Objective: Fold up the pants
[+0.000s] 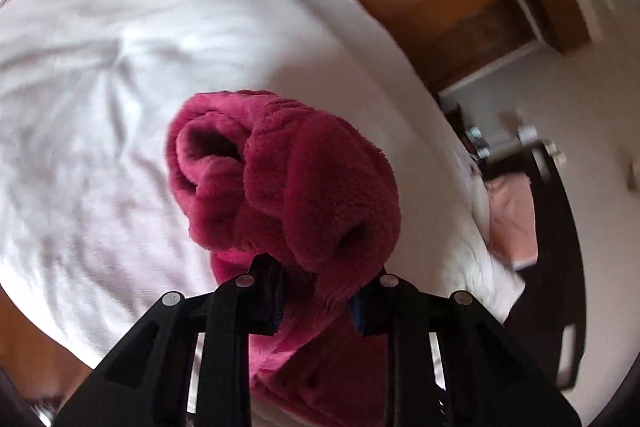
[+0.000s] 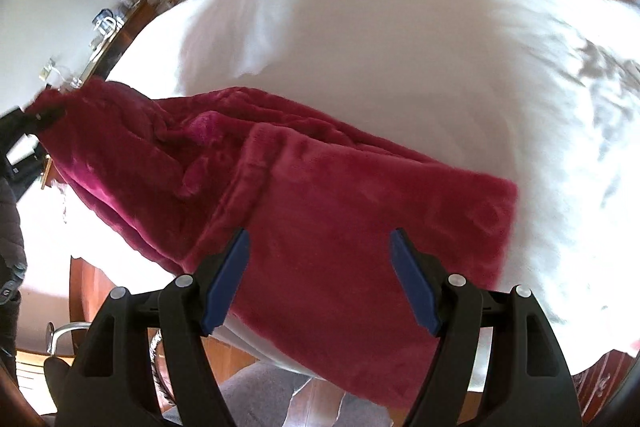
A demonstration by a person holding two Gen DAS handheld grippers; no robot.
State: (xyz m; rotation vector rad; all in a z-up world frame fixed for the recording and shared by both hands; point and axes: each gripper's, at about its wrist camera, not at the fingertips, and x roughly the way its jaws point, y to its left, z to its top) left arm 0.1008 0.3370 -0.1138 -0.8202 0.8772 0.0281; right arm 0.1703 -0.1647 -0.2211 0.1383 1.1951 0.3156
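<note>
**Pants orientation relative to grippers**

The pants (image 2: 320, 195) are laid lengthwise across the bed (image 2: 380, 39). One end is clamped, raised, in the left hand-held gripper (image 1: 316, 301). The right hand-held gripper (image 2: 320, 279) is held apart above the near end.

Bed (image 2: 380, 39) observed, covered by a white sheet, creased and wrinkled across most of its surface (heavier shadowed creases toward one side in the right wrist view). Magenta fleece pants (image 2: 320, 211) lie partly on the sheet near the bed's edge, one end raised off it. A pink pillow (image 1: 514, 215) lies at the bed's far end.
</note>
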